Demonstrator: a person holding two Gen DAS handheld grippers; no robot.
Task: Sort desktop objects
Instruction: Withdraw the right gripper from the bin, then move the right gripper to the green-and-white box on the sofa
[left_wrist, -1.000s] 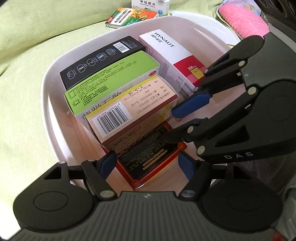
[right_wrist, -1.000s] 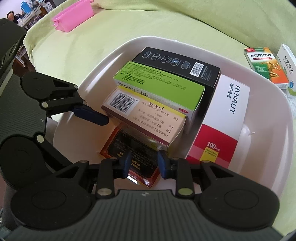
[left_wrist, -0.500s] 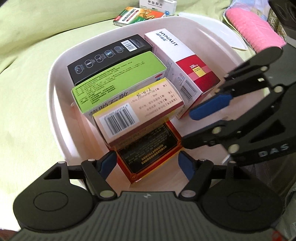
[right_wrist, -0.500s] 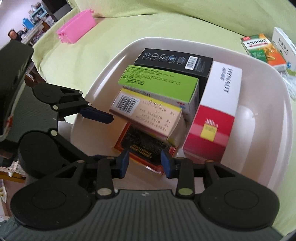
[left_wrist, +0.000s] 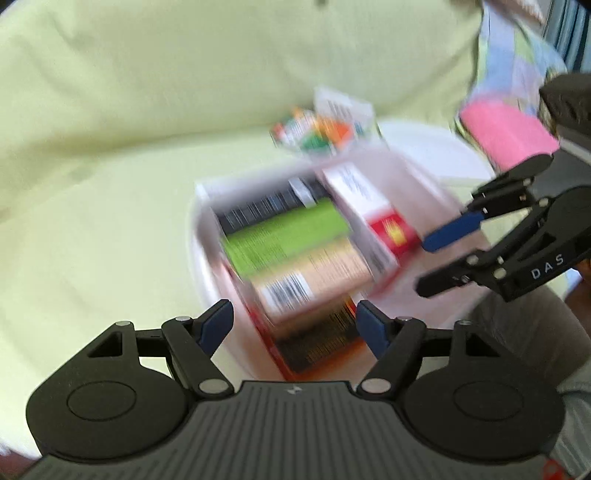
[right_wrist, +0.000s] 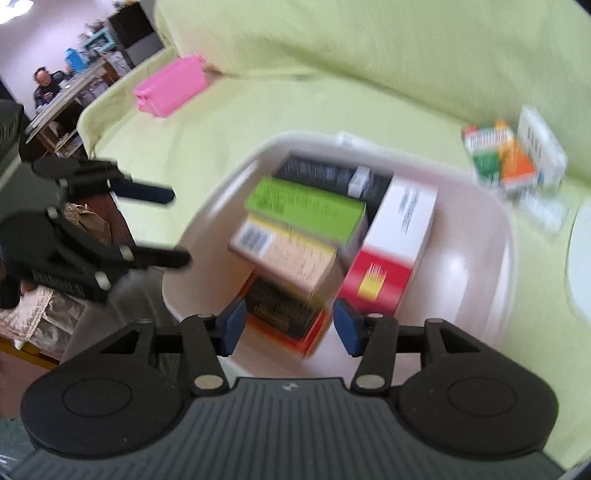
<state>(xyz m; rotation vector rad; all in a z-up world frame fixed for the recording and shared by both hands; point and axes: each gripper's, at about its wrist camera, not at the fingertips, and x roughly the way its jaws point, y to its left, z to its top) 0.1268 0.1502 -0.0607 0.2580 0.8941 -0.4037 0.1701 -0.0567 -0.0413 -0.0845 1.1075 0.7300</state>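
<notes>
five boxes sit packed in the white bin (right_wrist: 491, 236) at frame centre, two small boxes (right_wrist: 513, 155) lie out on the green cloth (right_wrist: 332, 74) at upper right, and the left gripper (left_wrist: 295, 325) and right gripper (right_wrist: 288, 325) hover spread and empty.

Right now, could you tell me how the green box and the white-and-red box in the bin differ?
The green box is one solid colour; the white-and-red box is white with a red end bearing a yellow patch. The green box is squeezed between the black and tan boxes, while the white-and-red box lies alongside that row. Both are in the white bin.
</notes>
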